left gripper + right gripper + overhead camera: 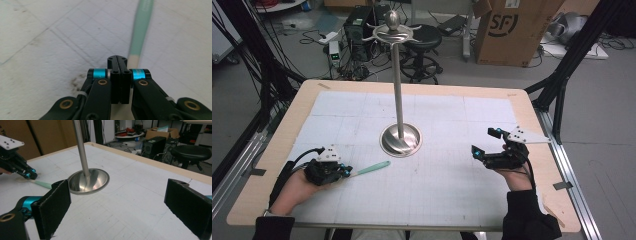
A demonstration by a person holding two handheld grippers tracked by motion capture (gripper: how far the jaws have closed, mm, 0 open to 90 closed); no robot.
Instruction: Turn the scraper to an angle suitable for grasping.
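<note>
A pale green stick with a cream end (372,167) lies flat on the white grid mat, pointing toward the stand. My left gripper (348,171) rests low at the front left with its jaws pressed together. In the left gripper view the stick's cream end (135,60) sits just right of the closed tips (117,58), not between them. My right gripper (484,141) hovers at the right with its jaws spread wide and nothing between them (117,195). The right gripper view looks across at the left gripper (31,175) and the stick (42,184).
A tall metal stand with a round dished base (400,140) and hooked arms at the top (392,31) rises mid-table. The mat (437,190) covers a wooden table (277,150). Behind it are a cardboard box (512,30), a black stool (422,37) and floor cables.
</note>
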